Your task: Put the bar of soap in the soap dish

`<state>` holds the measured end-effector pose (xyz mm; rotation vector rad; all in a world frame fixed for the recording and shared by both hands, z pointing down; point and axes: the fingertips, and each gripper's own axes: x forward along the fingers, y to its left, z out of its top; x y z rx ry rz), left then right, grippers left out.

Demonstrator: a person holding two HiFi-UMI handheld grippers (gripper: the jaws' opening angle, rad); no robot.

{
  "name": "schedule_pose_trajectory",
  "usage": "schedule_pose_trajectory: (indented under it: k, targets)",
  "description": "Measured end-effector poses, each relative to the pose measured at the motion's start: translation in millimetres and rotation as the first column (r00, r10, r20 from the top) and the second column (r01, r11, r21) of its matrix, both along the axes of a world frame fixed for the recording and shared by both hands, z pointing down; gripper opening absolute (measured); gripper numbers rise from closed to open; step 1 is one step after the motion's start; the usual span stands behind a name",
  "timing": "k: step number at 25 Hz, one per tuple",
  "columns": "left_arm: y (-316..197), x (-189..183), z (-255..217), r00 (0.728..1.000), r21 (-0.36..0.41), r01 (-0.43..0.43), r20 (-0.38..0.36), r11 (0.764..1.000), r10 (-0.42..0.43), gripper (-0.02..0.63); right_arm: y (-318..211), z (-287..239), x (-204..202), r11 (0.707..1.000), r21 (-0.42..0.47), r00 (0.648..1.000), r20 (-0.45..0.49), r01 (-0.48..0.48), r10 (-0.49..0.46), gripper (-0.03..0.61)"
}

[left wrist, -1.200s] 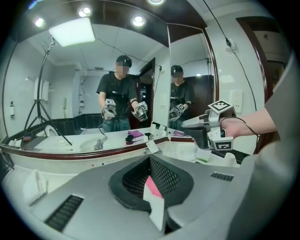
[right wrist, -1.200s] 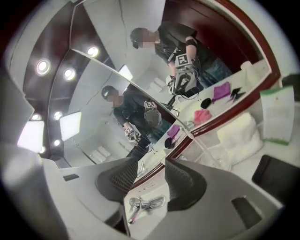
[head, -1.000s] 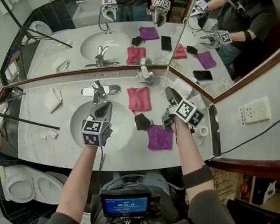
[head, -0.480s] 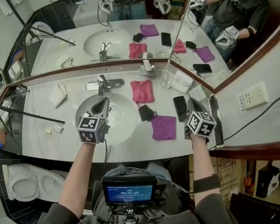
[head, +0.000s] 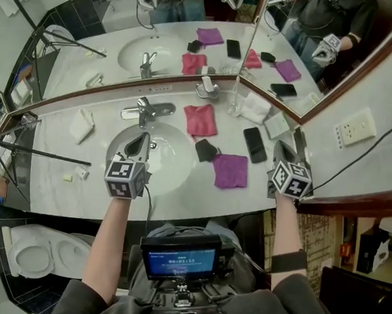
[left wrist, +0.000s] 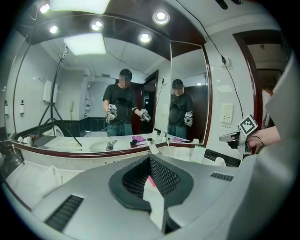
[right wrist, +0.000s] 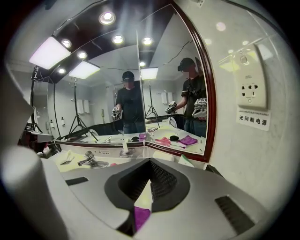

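Observation:
My left gripper (head: 141, 139) hovers shut and empty over the front of the white basin (head: 171, 168); its closed jaws fill the left gripper view (left wrist: 150, 174). My right gripper (head: 281, 147) is shut and empty at the counter's right end, beside the black phone (head: 255, 145); its jaws meet in the right gripper view (right wrist: 149, 183). A small black object (head: 206, 150), possibly the soap dish, lies between the pink cloth (head: 201, 120) and the purple cloth (head: 230, 171). I cannot pick out the bar of soap for certain.
The chrome faucet (head: 146, 109) stands behind the basin. White packets (head: 257, 109) and a metal fixture (head: 206, 90) sit by the mirror corner. A folded white cloth (head: 82, 125) and small items (head: 82, 173) lie at the left. A tripod leg (head: 38, 153) crosses the left counter.
My right gripper has swung right, from beside the black object and purple cloth to the counter's right end, and rolled. My left gripper has stayed over the basin, shifting slightly.

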<state>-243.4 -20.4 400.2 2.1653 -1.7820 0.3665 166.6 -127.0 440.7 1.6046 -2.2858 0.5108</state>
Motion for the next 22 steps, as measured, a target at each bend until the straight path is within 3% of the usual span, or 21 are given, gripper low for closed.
schedule_pose_trajectory:
  k: [13, 22]
  targets:
    - [18, 0, -2, 0.998, -0.020, 0.026, -0.049, 0.999, -0.027, 0.000, 13, -6, -2, 0.999, 0.018, 0.999, -0.014, 0.042, -0.042, 0.014]
    - [25, -10, 6, 0.999, -0.016, 0.039, -0.023, 0.999, -0.039, 0.000, 17, -7, -7, 0.998, 0.018, 0.998, -0.020, 0.065, -0.064, 0.014]
